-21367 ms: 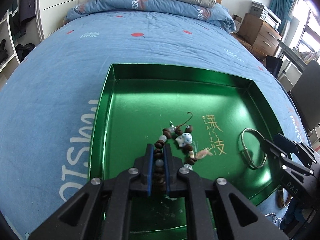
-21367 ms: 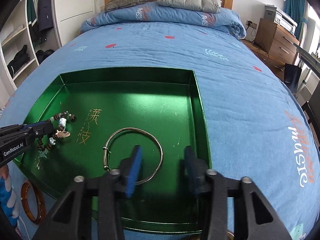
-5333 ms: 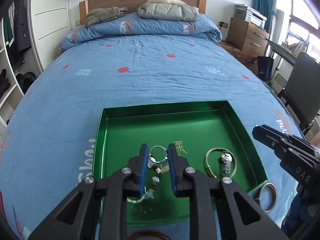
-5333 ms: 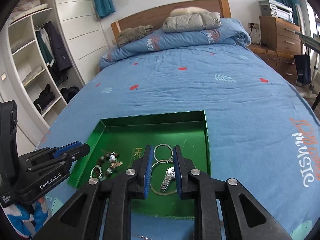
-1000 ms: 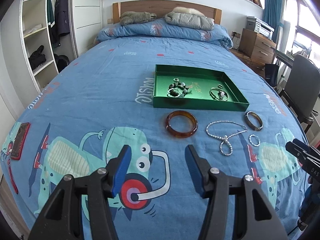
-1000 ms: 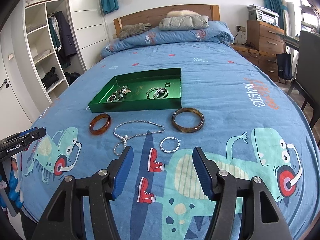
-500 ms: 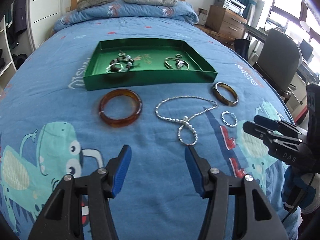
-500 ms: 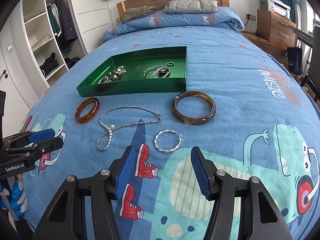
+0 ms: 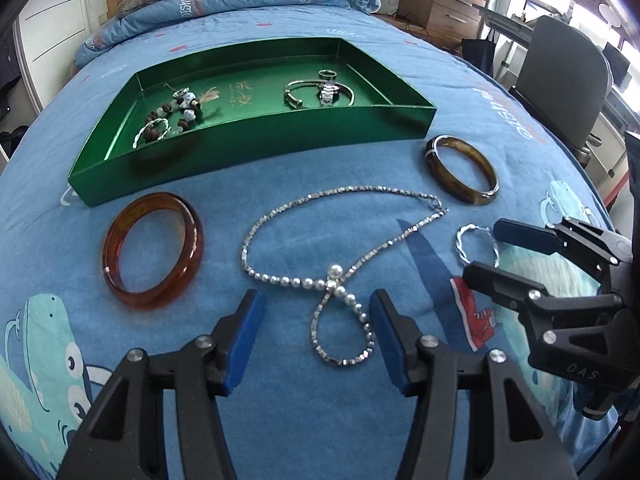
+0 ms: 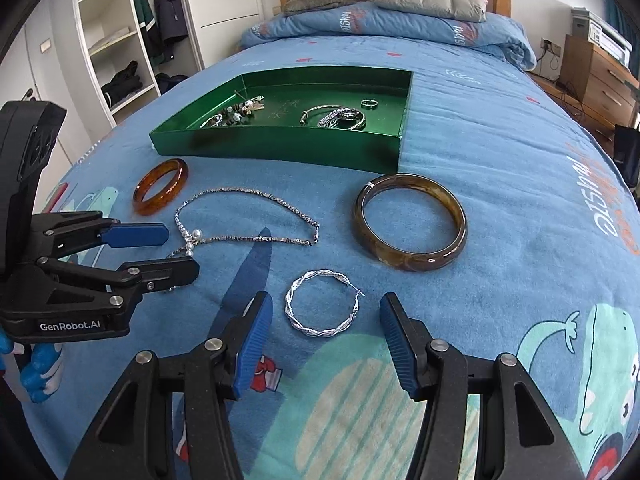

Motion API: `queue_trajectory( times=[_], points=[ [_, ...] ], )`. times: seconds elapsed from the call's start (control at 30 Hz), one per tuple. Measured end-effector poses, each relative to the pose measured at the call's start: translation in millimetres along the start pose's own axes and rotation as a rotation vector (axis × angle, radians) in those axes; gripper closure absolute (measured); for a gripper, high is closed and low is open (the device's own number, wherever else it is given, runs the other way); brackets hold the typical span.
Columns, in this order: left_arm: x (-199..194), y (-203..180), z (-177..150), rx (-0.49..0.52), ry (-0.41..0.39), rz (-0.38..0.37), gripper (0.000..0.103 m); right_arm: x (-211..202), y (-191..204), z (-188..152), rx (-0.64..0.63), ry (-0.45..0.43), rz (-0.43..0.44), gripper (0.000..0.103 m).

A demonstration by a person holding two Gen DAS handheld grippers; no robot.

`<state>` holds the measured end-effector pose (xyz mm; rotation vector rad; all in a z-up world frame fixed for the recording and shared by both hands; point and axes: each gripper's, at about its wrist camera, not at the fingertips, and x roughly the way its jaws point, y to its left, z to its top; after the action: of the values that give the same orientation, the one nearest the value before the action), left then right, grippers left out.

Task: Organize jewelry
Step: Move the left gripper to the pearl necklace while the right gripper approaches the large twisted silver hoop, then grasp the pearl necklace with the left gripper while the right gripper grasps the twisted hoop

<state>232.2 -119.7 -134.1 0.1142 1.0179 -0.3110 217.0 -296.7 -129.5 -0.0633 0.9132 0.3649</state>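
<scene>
Lower centre of each view: both tools lowered closer over the bed's loose jewelry since half a second ago.
Left tool [image 9: 316, 336] spread wide, straddling pearl necklace [image 9: 340, 240]; right tool [image 10: 326, 340] spread wide around twisted hoop [image 10: 322, 308]; pickups for green tray [image 9: 248, 148] judged imminent.

Our left gripper [image 9: 316, 332] hangs spread wide at lower centre over the pearl necklace [image 9: 340, 256]'s loop. We see an amber bangle [image 9: 154, 250] at left, the green tray [image 9: 248, 156] above, the right gripper [image 9: 486, 252] at right.
</scene>
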Motion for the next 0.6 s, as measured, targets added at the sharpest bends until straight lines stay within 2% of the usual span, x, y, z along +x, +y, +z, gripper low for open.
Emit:
queue_trajectory(
  times=[0.1,0.13,0.17,0.3,0.43,0.6],
  points=[
    [3.4,-4.6,4.5,-0.002,-0.001,0.015,0.05,3.3,-0.7,-0.2,-0.018,-0.004,0.003,0.052],
    [4.3,-6.5,4.9,0.003,-0.001,0.021,0.054,4.5,-1.1,-0.6,-0.024,-0.005,0.003,0.06],
    [4.2,-8.7,4.4,0.01,-0.003,0.023,0.058,4.9,-2.0,-1.0,-0.028,-0.006,0.005,0.061],
    [-0.6,-22.8,3.1,0.055,-0.011,0.009,0.093,-2.0,-9.3,-4.5,-0.005,-0.028,0.064,0.062],
    [-8.0,-27.4,3.3,0.041,-0.023,-0.004,0.094,-15.2,-9.8,-7.0,0.003,-0.061,0.088,0.062],
    [-33.7,-32.9,6.9,0.054,-0.077,-0.018,0.094,-40.1,-8.5,-11.0,0.017,-0.105,0.078,0.062]
  ],
)
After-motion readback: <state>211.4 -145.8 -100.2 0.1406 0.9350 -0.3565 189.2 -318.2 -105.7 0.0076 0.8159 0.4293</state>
